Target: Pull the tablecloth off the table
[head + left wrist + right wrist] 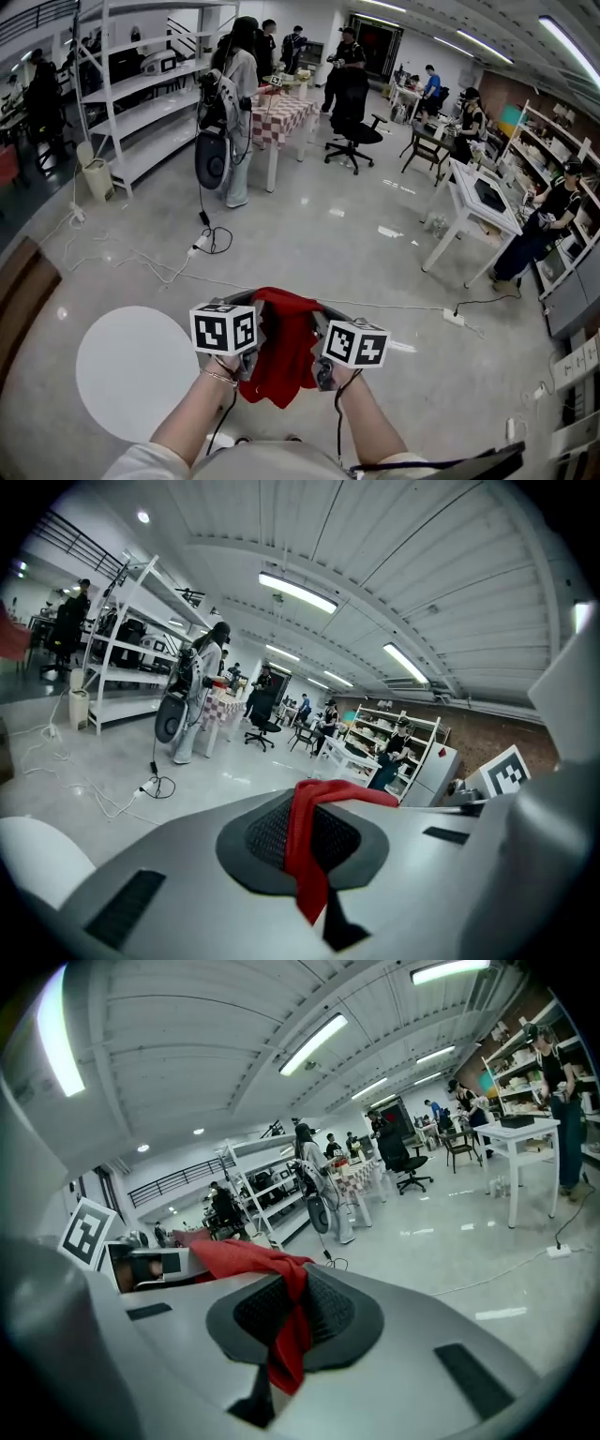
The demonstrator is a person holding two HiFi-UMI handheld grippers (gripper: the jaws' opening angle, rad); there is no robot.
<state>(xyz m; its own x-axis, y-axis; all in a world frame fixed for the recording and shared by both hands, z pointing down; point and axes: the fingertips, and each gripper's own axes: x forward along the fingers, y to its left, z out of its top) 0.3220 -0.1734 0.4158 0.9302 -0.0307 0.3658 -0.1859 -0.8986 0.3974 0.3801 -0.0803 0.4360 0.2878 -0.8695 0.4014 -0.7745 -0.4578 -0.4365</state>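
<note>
Red tablecloth (279,342) clamped btwn both jaws (bunched).

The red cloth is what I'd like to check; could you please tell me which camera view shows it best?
The head view: the whole red cloth hangs bunched between both grippers. Each gripper view shows only a strip of it, pinched by the left gripper or the right gripper.

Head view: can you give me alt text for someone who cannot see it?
The hand-held left tongs and right tongs both clamp a bunched red fabric tablecloth hanging between them over a glossy grey floor. A round white table stands at lower left; people, shelves and desks fill the room beyond.
</note>
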